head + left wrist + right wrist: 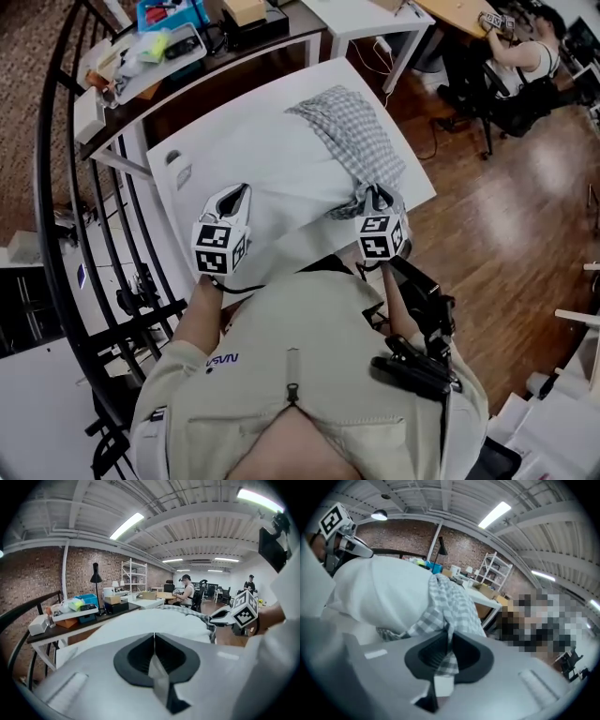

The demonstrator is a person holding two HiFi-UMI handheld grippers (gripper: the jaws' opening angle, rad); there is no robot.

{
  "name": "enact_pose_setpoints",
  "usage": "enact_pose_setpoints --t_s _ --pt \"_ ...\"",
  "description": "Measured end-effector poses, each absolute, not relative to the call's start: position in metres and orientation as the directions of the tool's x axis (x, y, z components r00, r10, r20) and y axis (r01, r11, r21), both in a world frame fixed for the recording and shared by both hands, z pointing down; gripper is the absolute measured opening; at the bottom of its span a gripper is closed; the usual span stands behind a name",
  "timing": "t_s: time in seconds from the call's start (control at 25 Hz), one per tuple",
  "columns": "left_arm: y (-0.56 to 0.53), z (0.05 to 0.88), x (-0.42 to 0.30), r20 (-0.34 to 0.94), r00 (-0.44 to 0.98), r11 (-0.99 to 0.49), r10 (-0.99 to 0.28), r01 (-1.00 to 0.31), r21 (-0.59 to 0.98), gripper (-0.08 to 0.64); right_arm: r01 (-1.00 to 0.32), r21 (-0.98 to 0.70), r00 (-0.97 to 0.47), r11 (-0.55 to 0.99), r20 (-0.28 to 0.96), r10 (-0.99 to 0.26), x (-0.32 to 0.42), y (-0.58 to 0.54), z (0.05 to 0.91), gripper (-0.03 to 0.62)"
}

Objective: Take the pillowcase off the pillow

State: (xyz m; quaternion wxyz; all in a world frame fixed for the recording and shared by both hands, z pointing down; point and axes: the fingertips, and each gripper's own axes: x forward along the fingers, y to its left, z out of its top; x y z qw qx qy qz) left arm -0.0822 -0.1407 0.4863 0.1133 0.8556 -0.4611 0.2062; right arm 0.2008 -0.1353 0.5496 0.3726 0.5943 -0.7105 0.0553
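Note:
A white pillow (272, 159) lies on the white table (178, 202). A grey checked pillowcase (356, 141) covers only its far right end, bunched up. My left gripper (240, 194) sits at the pillow's near left corner. In the left gripper view its jaws (153, 637) are shut, with a pale fold of the pillow pinched between them. My right gripper (379, 199) is at the pillowcase's near edge. In the right gripper view its jaws (449, 637) are shut on checked cloth (450, 604), beside the bare pillow (379, 592).
A dark desk (281, 33) with a blue bin (169, 14) and clutter stands beyond the table. A black railing (56, 187) curves along the left. Wooden floor (506, 216) lies to the right, where a person (525, 56) sits at another desk.

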Motion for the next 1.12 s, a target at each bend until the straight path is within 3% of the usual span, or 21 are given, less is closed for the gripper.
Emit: enact_pose_setpoints --t_s 0.16,0.36,0.48,0.6,0.68,0.84,0.96,1.12 --pt "-0.127 0.53 -0.081 0.519 0.475 -0.533 -0.711 -0.845 0.043 0.013 -0.897 0.309 -0.029 0.316 0.673 -0.739 0.202 -0.119 0.588 0.029" --pt "-0.121 0.526 -0.067 0.484 0.495 -0.526 -0.722 -0.847 0.081 0.041 -0.925 0.208 -0.107 0.319 0.662 -0.742 0.201 -0.114 0.577 0.059" --pt "-0.113 0.478 -0.058 0.409 0.506 -0.543 -0.759 -0.839 0.032 0.088 -0.92 0.109 -0.239 0.375 0.604 -0.76 0.192 -0.115 0.539 0.153" --pt "-0.123 0.418 -0.054 0.286 0.501 -0.532 -0.817 -0.846 -0.036 0.097 -0.901 0.099 -0.323 0.422 0.495 -0.807 0.179 -0.136 0.485 0.152" --pt "-0.143 0.402 -0.05 0.263 0.496 -0.532 -0.828 -0.843 -0.086 0.146 -0.882 0.113 -0.365 0.458 0.45 -0.815 0.17 -0.161 0.463 0.152" --pt "-0.194 0.412 -0.027 0.353 0.482 -0.571 -0.802 -0.792 -0.215 0.263 -0.811 0.136 -0.471 0.569 0.424 -0.773 0.137 -0.223 0.441 0.154" --pt "-0.241 0.435 -0.005 0.421 0.455 -0.585 -0.785 -0.767 -0.263 0.293 -0.755 0.134 -0.541 0.642 0.425 -0.726 0.108 -0.275 0.429 0.168" --pt "-0.285 0.491 0.014 0.571 0.39 -0.597 -0.723 -0.768 -0.231 0.295 -0.668 0.107 -0.593 0.737 0.522 -0.613 0.066 -0.328 0.443 0.199"
